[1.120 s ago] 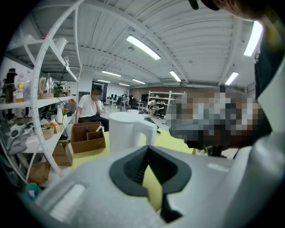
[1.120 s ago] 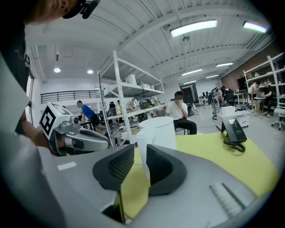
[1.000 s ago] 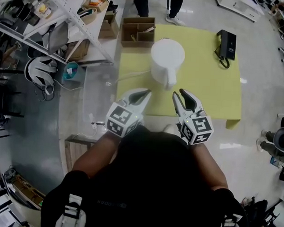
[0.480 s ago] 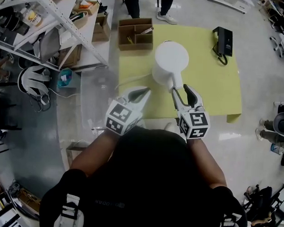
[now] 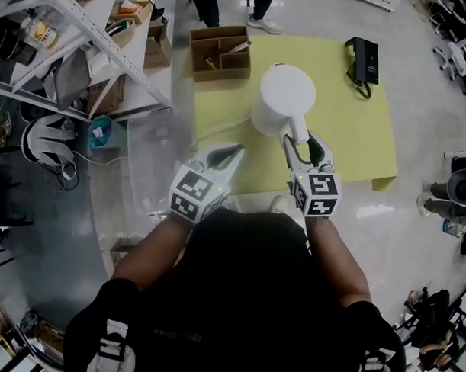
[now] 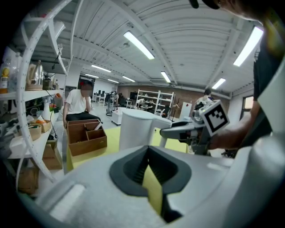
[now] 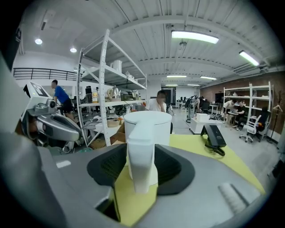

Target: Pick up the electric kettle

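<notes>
A white kettle [image 5: 284,99] stands upright on the yellow surface [image 5: 357,125], directly ahead of my right gripper [image 5: 302,143]. Its handle [image 7: 140,151] is on the side facing me and runs top to bottom down the body, so its long axis is vertical.

That handle is already between the right gripper's fingers [image 7: 176,165], one dark pad on each side of it. The fingers have just been opening and now stand spread wide. Neither pad looks pressed against the handle, so I judge nothing is gripped yet. The coming move turns on this: the handle is centred in the gap, and closing straight in should catch it across its narrow width.

The right gripper points forward and a little downward. Its marker cube is toward me and the forearm is in line behind it, just past the near edge of the surface.

My left gripper [image 5: 233,151] is the farther of the two. It is off to the left of the kettle, near it but apart from it, and aims forward over the near edge of the surface. Its fingers are pressed together at the tips with nothing between them. In the left gripper view the kettle is ahead, with the right gripper reaching in from the right.
</notes>
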`<state>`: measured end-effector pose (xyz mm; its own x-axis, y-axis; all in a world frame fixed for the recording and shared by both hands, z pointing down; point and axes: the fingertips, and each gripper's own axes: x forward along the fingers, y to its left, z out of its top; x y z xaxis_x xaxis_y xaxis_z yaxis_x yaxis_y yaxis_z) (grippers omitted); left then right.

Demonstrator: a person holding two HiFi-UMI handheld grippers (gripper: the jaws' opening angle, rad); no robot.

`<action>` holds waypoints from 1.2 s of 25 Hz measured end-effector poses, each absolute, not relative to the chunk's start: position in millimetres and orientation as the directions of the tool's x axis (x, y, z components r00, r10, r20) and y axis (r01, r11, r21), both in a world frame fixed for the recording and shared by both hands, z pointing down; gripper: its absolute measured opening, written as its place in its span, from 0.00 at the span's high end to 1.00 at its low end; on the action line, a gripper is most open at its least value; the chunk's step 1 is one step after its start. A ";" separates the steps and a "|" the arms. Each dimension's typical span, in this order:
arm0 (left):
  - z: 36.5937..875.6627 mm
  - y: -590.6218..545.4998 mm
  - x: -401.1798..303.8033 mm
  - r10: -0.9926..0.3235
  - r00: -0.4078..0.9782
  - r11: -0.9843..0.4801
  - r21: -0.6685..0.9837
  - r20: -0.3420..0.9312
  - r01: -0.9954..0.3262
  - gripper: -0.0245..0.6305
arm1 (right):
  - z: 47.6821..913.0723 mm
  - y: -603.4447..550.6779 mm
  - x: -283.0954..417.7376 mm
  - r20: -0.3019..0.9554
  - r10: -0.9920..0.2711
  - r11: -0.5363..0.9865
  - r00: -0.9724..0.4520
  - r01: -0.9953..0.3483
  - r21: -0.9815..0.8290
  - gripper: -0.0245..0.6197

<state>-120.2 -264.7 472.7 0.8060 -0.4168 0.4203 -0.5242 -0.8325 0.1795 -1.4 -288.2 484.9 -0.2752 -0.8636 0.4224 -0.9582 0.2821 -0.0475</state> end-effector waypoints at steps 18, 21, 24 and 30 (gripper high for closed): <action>481.7 -267.1 -153.5 -0.436 0.808 -0.810 0.218 0.396 -0.544 0.96 | 496.2 -315.3 10.9 0.425 -0.879 0.239 -0.217 -0.971 -0.003 0.70; 480.8 -267.2 -152.4 -0.446 0.804 -0.804 0.218 0.393 -0.553 0.96 | 496.0 -315.4 15.0 0.422 -0.875 0.267 -0.237 -0.964 0.012 0.71; 482.0 -268.7 -149.0 -0.456 0.798 -0.797 0.217 0.395 -0.563 0.96 | 496.2 -317.3 17.1 0.408 -0.869 0.308 -0.281 -0.952 0.000 0.71; 481.2 -273.9 -133.6 -0.478 0.787 -0.784 0.215 0.391 -0.583 0.96 | 498.8 -319.9 24.8 0.399 -0.841 0.380 -0.364 -0.924 -0.041 0.71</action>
<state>-133.6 -273.9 481.2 0.7865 -0.4777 0.3914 -0.5829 -0.7835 0.2151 24.8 -319.9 498.8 -0.3642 -0.8413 0.3994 -0.9239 0.3805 -0.0411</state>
